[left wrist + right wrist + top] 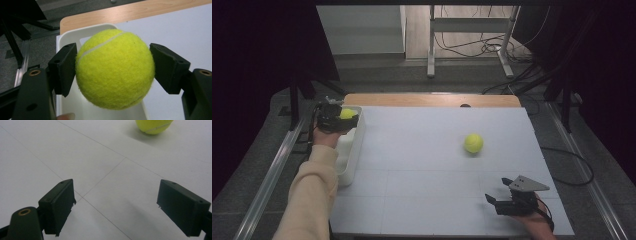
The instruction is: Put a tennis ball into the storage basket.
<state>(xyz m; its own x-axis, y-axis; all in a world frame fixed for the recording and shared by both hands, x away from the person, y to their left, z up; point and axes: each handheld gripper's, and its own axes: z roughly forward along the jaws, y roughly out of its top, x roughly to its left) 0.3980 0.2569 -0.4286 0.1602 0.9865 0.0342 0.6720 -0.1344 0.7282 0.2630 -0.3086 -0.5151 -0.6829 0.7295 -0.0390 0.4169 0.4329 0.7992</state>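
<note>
Between the left hand-held gripper point(113, 68) jaws, tennis ball point(114, 68) above bin point(65, 36).

- We see the left gripper point(333, 118) as a black block, and the arm behind it wears a cream long sleeve point(309, 197).
- The right gripper point(500, 194) is black, topped by a grey three-cornered plate point(527, 185); a dark cable point(546, 212) trails behind it.
- Up close, each gripper has blocky black pads point(58, 205) and a brass-ringed screw hole point(24, 212).

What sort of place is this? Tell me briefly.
Probably a lab or data-recording workspace: a white-topped table boxed in by dark curtains, loose cables on the floor beyond it, and hand-held grippers handling tennis balls.
</note>
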